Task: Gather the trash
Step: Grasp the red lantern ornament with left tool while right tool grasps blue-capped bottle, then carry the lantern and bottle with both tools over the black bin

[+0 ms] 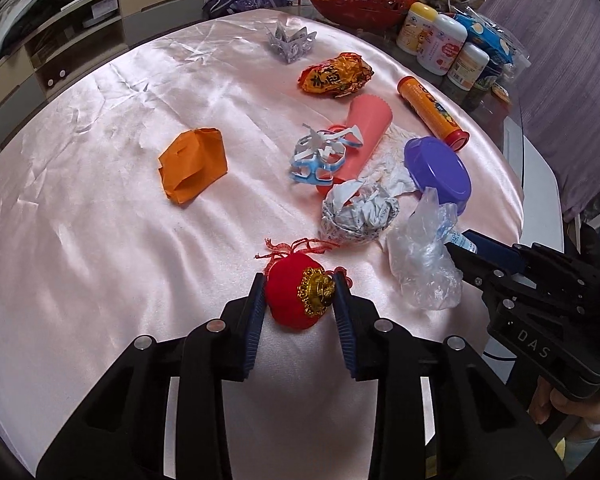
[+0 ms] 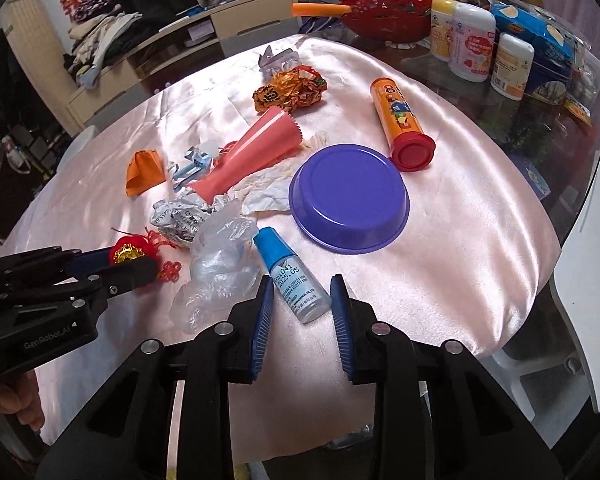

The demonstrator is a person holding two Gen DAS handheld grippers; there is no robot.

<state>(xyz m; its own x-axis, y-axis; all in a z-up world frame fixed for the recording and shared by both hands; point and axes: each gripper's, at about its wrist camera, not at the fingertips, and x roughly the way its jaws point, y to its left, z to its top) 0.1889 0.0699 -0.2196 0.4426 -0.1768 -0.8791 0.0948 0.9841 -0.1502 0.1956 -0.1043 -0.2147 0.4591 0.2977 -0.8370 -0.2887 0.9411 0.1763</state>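
Note:
My left gripper [image 1: 300, 286] has its jaws around a red plush ornament [image 1: 296, 296] with a gold cap, both pads touching its sides. It also shows in the right wrist view [image 2: 134, 251]. My right gripper [image 2: 302, 294] is open with a small eye-drop bottle [image 2: 296, 278] lying on the cloth between its fingers. Trash lies scattered on the pink satin cloth [image 1: 100, 220]: clear plastic bag [image 1: 424, 260], crumpled foil ball [image 1: 356, 216], orange paper [image 1: 192, 164], orange-gold wrapper [image 1: 336, 74], blue-white paper scraps [image 1: 320, 152], crumpled white tissue [image 2: 268, 188].
An upside-down purple bowl [image 2: 350, 200], a pink cone [image 2: 252, 152] and an orange tube with red cap [image 2: 400, 120] lie on the cloth. White jars [image 2: 472, 44], a red basket [image 2: 392, 0] and snack bags stand at the back right. A white chair [image 2: 588, 312] is right.

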